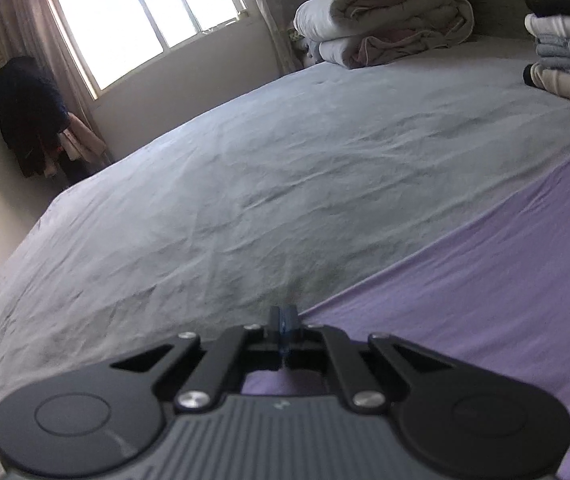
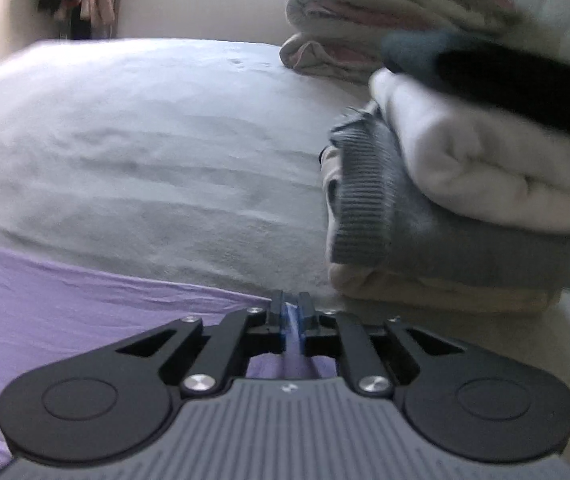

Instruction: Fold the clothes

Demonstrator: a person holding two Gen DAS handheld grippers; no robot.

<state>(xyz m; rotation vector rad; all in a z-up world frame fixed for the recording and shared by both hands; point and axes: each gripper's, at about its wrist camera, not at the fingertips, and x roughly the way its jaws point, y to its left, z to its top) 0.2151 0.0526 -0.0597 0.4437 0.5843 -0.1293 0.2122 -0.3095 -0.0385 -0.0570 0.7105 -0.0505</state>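
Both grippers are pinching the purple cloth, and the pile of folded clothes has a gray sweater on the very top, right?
Not quite. The top of the pile is a dark garment; the gray sweater lies lower, under a white one. The right wrist view shows it. Both grippers do pinch the purple cloth.

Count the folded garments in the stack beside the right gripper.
4: dark one on top, white beneath, grey knit below, beige at bottom; more may be hidden.

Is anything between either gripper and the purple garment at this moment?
Nothing visible. The left gripper is shut right at the edge of the purple garment, and the right gripper is shut with purple cloth pinched between its fingers. The stack of folded clothes sits to the right, close to the right gripper but not in between.
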